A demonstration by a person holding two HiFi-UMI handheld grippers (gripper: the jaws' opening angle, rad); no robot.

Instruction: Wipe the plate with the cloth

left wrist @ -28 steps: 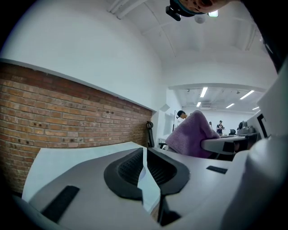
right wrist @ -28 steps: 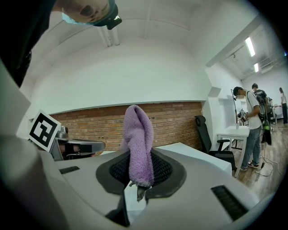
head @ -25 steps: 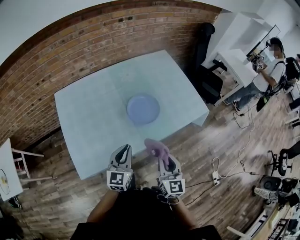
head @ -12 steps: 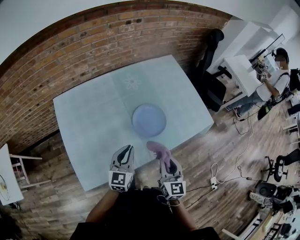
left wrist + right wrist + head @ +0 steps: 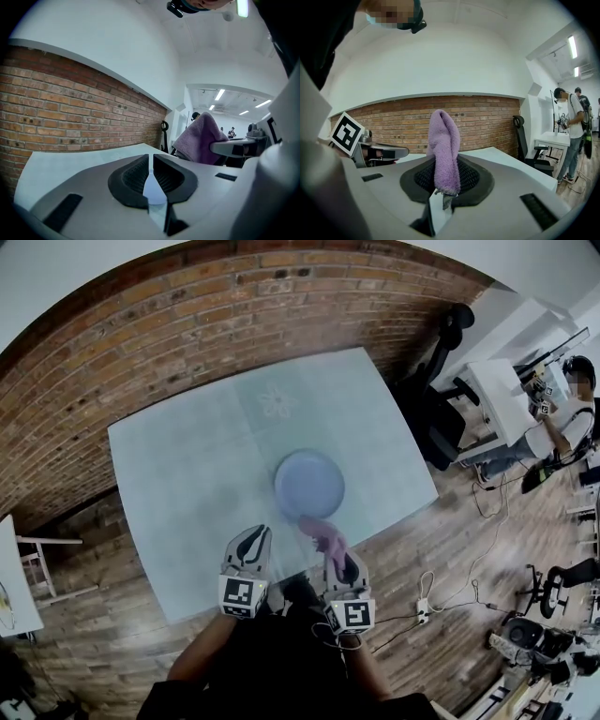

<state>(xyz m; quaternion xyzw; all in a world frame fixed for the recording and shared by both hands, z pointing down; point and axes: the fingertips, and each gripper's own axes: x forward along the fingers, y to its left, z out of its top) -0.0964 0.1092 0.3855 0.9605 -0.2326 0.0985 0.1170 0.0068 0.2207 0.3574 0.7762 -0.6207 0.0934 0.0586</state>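
A pale blue plate (image 5: 309, 486) lies on the light teal table (image 5: 187, 474), a little toward the near edge. My right gripper (image 5: 336, 554) is shut on a purple cloth (image 5: 323, 532), which stands up from its jaws over the table's near edge, just short of the plate. In the right gripper view the cloth (image 5: 444, 150) rises between the black pads of that gripper (image 5: 445, 180). My left gripper (image 5: 253, 536) hangs beside it at the table's edge, left of the plate. Its pads (image 5: 133, 176) meet at the tips with nothing between them.
A brick wall (image 5: 187, 324) runs behind the table. A black office chair (image 5: 441, 352) and a white desk (image 5: 497, 390) stand at the right, with a person (image 5: 562, 418) beyond. Cables (image 5: 441, 592) lie on the wood floor at the right.
Both grippers have moved forward, from over the floor to the table's near edge. The cloth now reaches almost to the plate. Neither grip has altered.
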